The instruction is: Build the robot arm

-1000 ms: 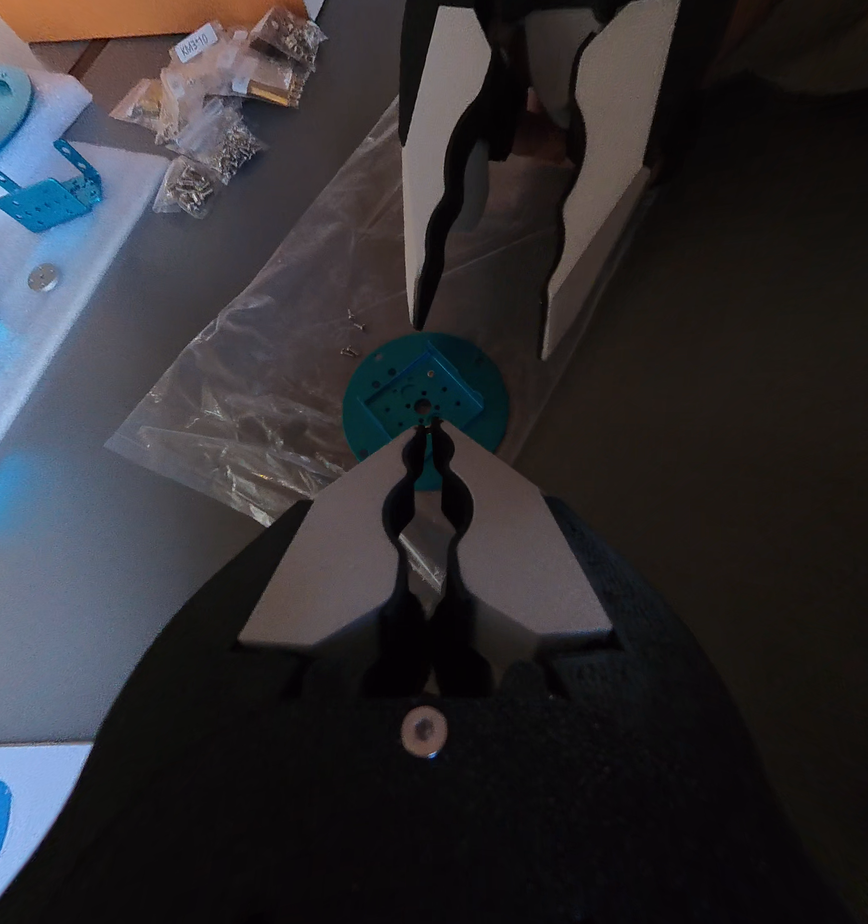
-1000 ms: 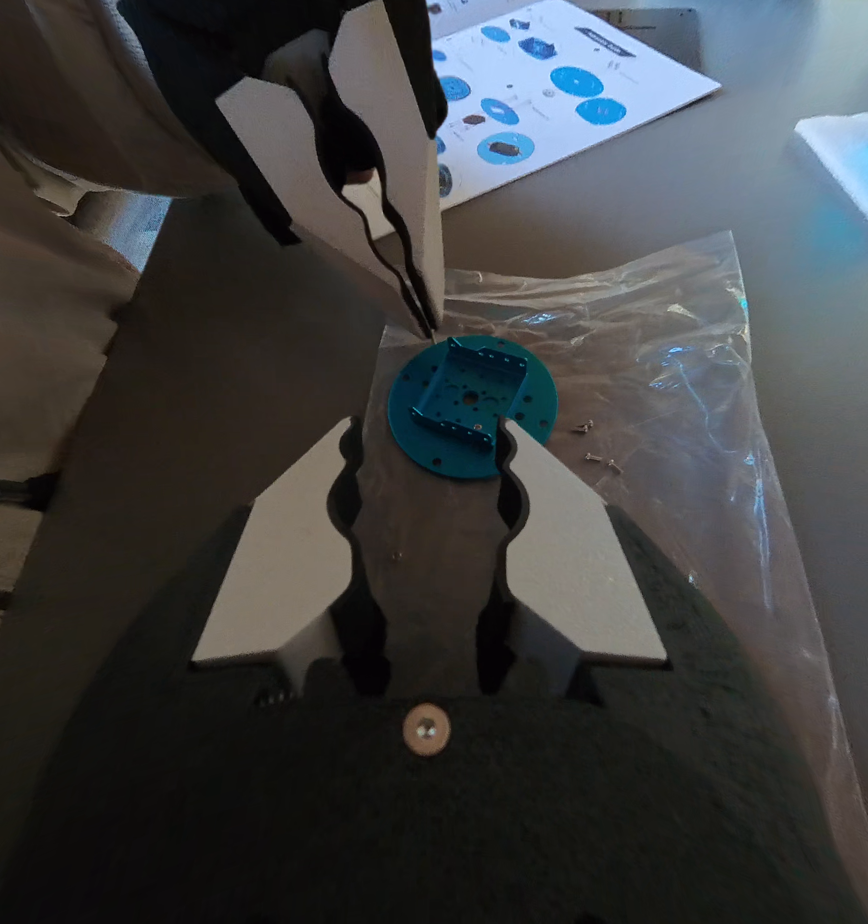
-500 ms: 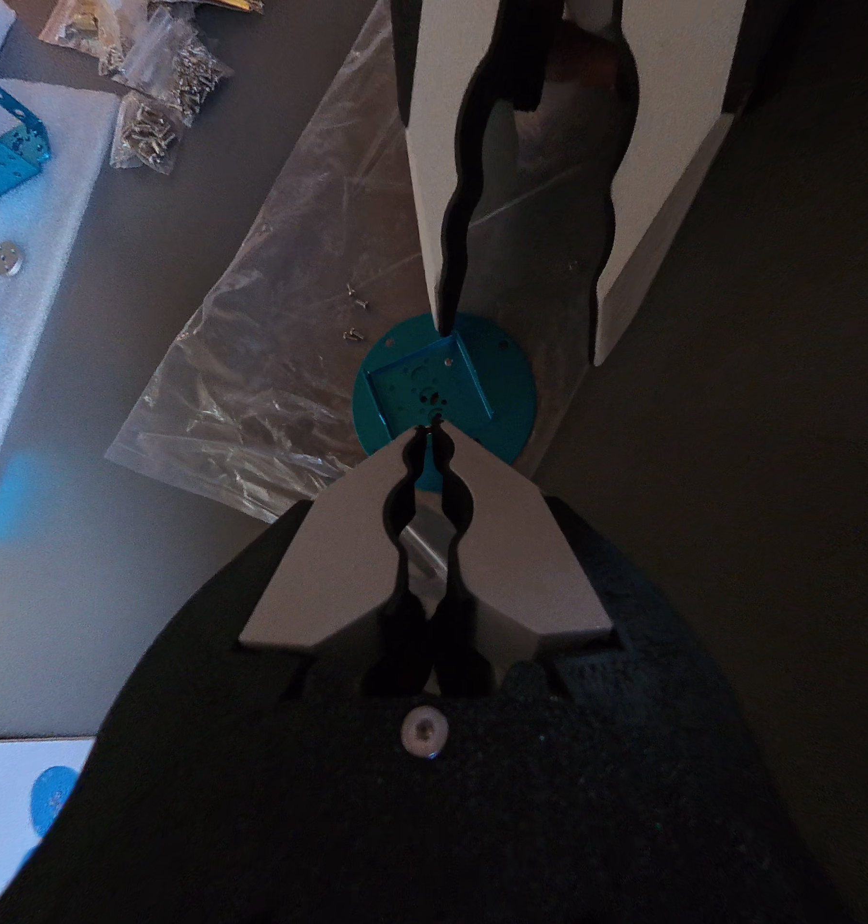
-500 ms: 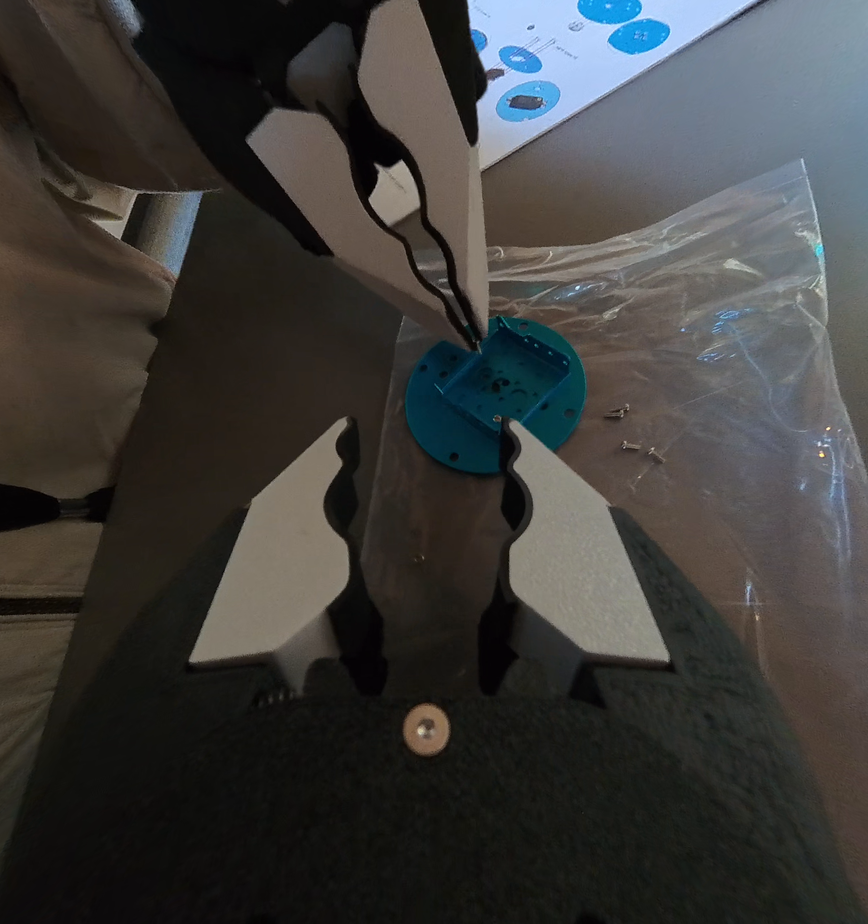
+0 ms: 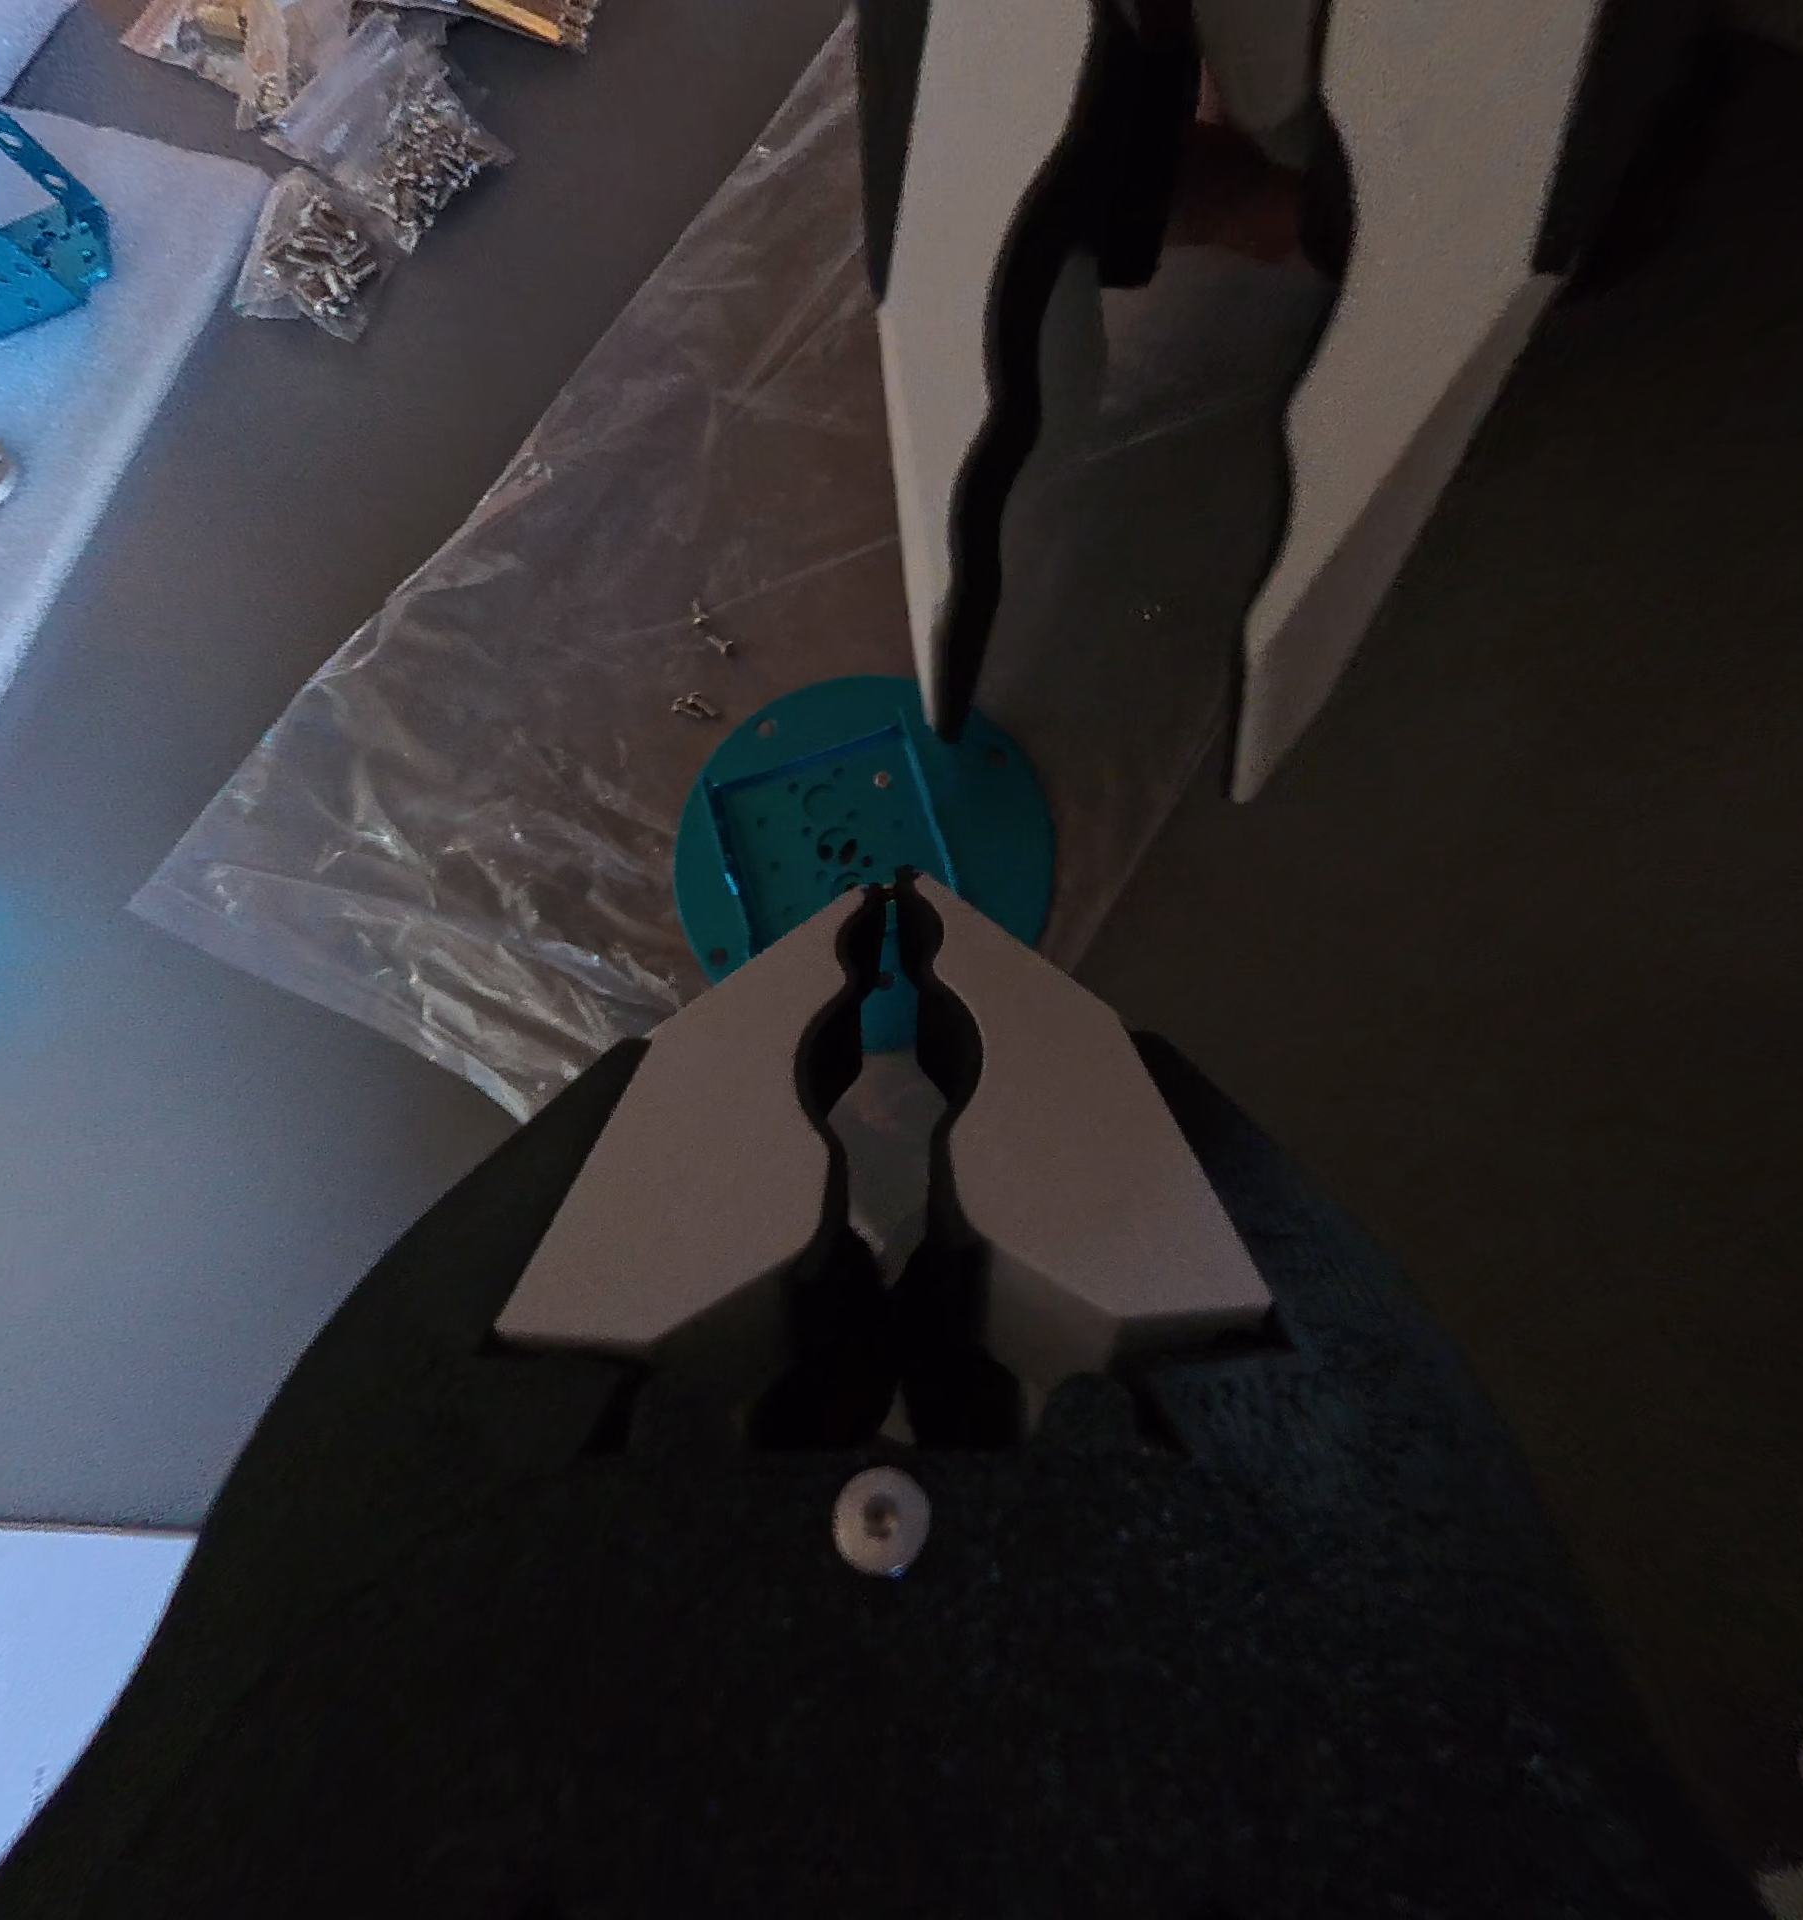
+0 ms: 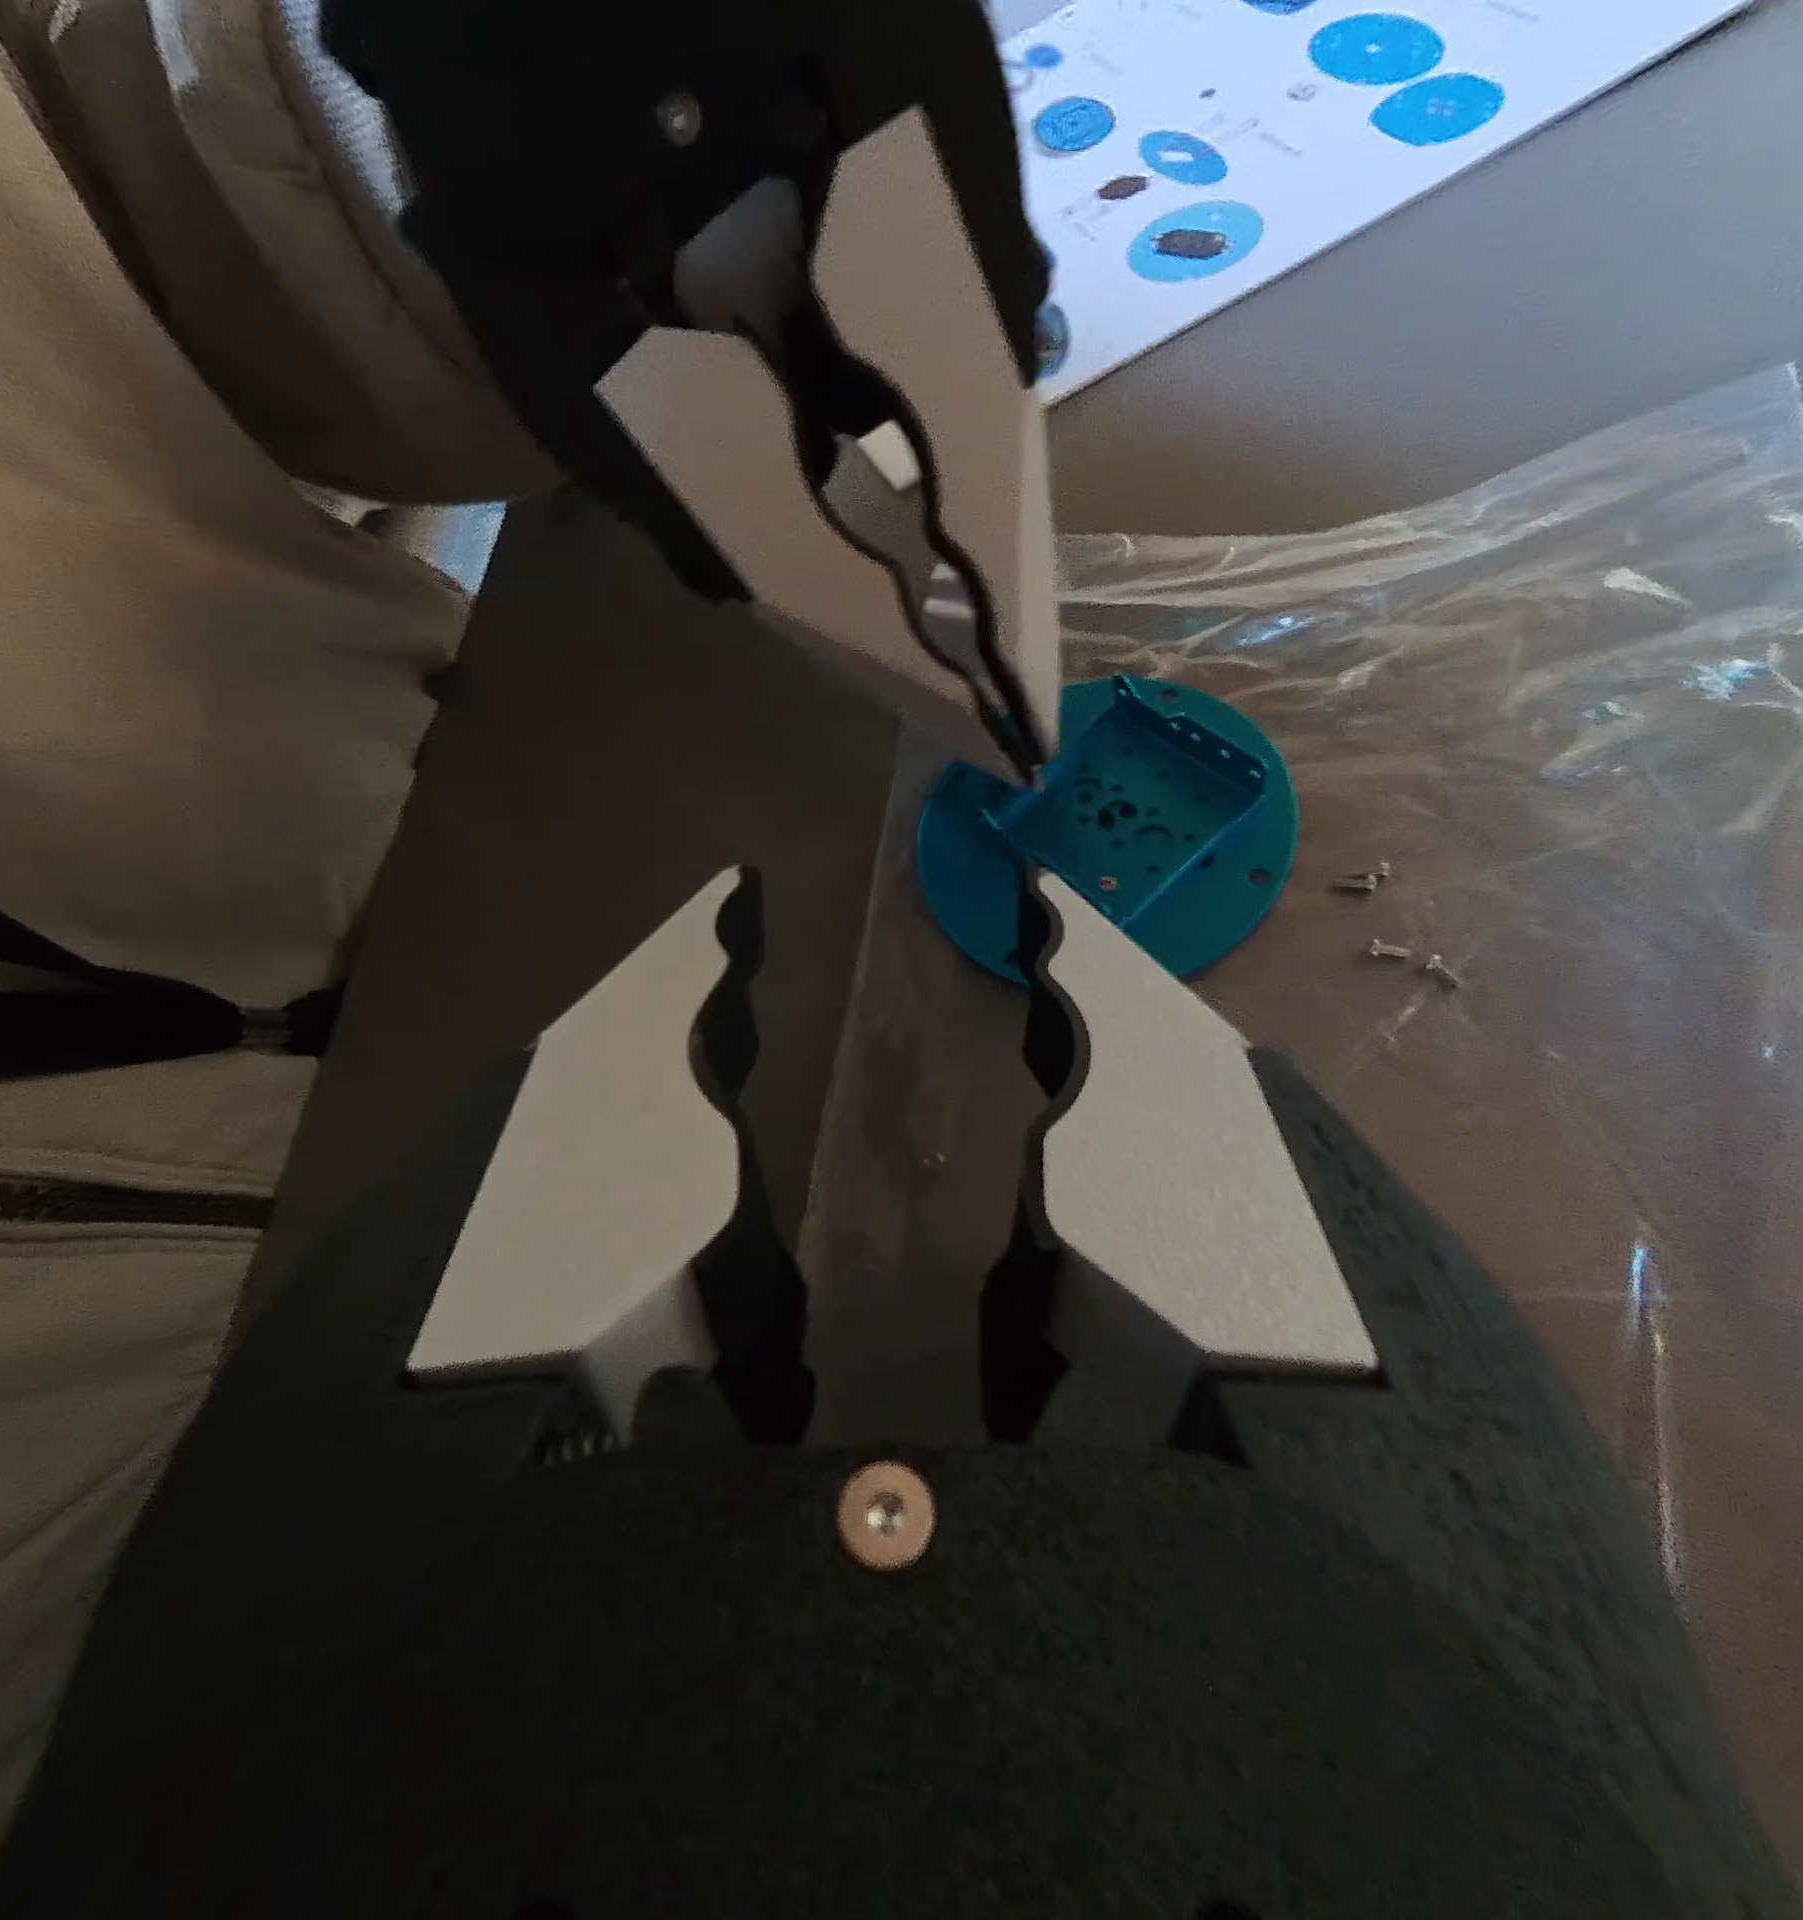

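Observation:
A blue metal disc (image 5: 1001, 862) lies on a clear plastic bag, with a blue U-shaped bracket (image 5: 824, 821) on top of it. My left gripper (image 5: 892, 888) is shut, its tips down on the bracket's holed floor near one edge. I cannot tell if anything tiny is pinched between them. My right gripper (image 6: 892, 878) is open and empty. One of its fingertips (image 6: 1048, 894) is at the near corner of the bracket (image 6: 1136, 821) on the disc (image 6: 964, 883), and the other hangs over the bare table. The left gripper (image 6: 1032, 764) comes in from above.
Three loose screws (image 5: 705, 665) lie on the plastic bag (image 5: 461, 779) beside the disc, and one more (image 6: 933, 1158) between my right fingers. Bags of screws (image 5: 377, 177), white foam holding blue parts (image 5: 14, 270) and an instruction sheet (image 6: 1292, 156) lie around. A person's beige clothing (image 6: 97, 623) is at the table edge.
Both grippers have closed in on the disc. The left tips have come down into the bracket. The right gripper's finger has moved up to the bracket's corner. The jaws keep their states.

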